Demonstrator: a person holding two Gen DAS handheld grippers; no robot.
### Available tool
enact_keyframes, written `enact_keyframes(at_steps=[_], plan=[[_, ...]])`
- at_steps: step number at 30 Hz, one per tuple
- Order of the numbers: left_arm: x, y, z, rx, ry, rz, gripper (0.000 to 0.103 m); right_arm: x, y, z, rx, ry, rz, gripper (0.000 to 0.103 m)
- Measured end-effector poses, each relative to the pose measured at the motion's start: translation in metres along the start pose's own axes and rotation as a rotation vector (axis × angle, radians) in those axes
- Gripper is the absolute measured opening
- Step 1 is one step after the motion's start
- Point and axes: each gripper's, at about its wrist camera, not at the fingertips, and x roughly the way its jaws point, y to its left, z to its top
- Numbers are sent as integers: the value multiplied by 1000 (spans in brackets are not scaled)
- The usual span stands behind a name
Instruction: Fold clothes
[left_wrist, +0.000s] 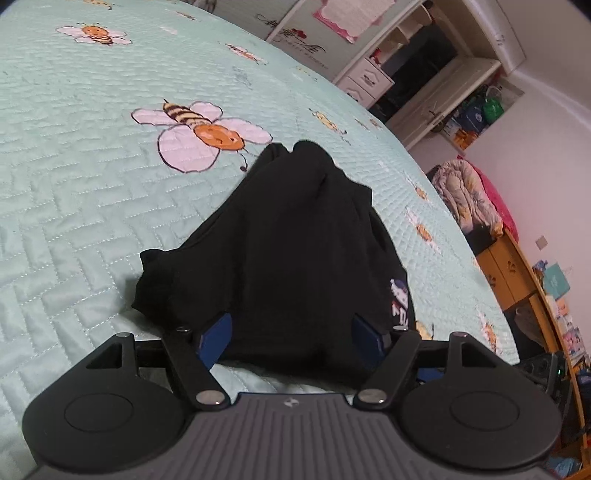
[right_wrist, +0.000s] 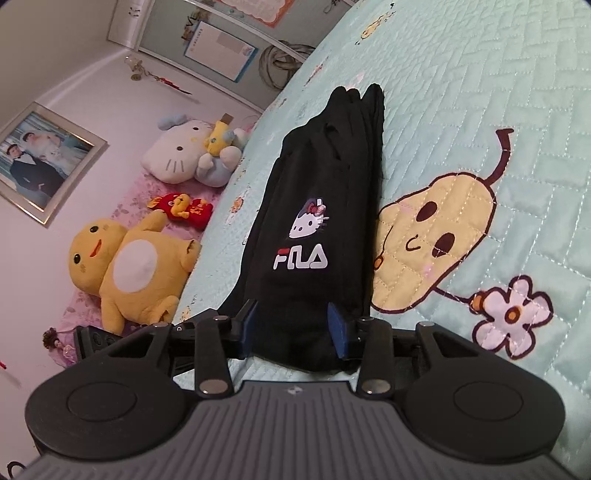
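Tongs first: the left gripper (left_wrist: 291, 338) has its blue-padded fingers (left_wrist: 218, 338) spread wide, with the near edge of the black garment (left_wrist: 288, 240) bunched between them; whether the pads actually pinch the cloth I cannot tell. The right gripper (right_wrist: 293, 328) stands narrower, its fingers (right_wrist: 338, 328) pressed against both sides of the same garment's near end, clenched on the fabric.

The garment lies folded into a long bundle on the mint quilted bedspread (left_wrist: 92, 184), running from six o'clock toward twelve in both wrist views. A white cat logo with lettering (right_wrist: 303, 240) faces up in the right view. A stitched bee (left_wrist: 203, 133) sits at eleven o'clock of the bundle; a yellow pear figure (right_wrist: 436, 240) lies just beside it at three o'clock. Plush toys (right_wrist: 136, 269) rest beyond the bed's edge at nine o'clock.
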Motion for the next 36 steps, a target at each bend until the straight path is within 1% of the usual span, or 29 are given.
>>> enact_keyframes(at_steps=[2,3,6,8,9,13,15,16,18,19,21,22,23,24,25,26,27,28,29,32,34,36], plan=[[-11,-1,0,-14,-26,6,75,-4,6,-2,-14,-10,-15,48],[-19,1,0,-29,-51,0,75,-8,7,-3,-16,-22,-23,48],[-28,22,-4,-129,-81,-13,77,-23,8,-6,6,-71,-37,53],[-34,36,-6,-196,-101,-22,83,-31,5,-9,36,-91,-51,67],[-37,44,-8,-229,-111,-26,83,-33,2,-11,56,-92,-57,69],[-48,70,-13,-355,-146,-44,83,-23,-1,-16,87,-57,-61,70],[-37,71,-13,-353,-128,-61,83,-11,2,-13,80,-28,-56,71],[-33,72,-13,-351,-121,-69,84,-5,4,-12,70,-11,-56,74],[-25,71,-8,-348,-121,-87,86,7,7,-8,50,1,-57,74],[-22,73,-5,-362,-121,-99,86,11,7,-6,51,2,-53,74],[-13,76,2,-373,-115,-115,85,19,8,-3,50,7,-41,74],[-9,73,5,-365,-106,-104,80,23,8,-2,44,12,-36,74],[-6,71,8,-357,-97,-93,73,26,10,-1,36,14,-36,72],[-3,69,10,-351,-90,-83,70,29,10,0,31,17,-42,70],[-3,69,10,-355,-86,-81,61,31,11,1,26,22,-50,59],[-2,70,9,-361,-81,-81,45,32,9,2,31,29,-57,41],[-2,70,10,-364,-70,-85,33,33,5,3,51,38,-53,30],[-2,69,9,-363,-63,-90,12,33,-1,4,77,47,-41,26],[-3,65,8,-357,-65,-93,14,32,-4,6,89,51,-29,22],[-9,49,5,-342,-65,-97,12,23,-5,12,83,48,14,18],[-12,35,3,-340,-60,-116,12,13,-2,22,60,39,42,17],[-14,22,0,-322,-56,-114,12,1,0,33,32,39,41,17]])
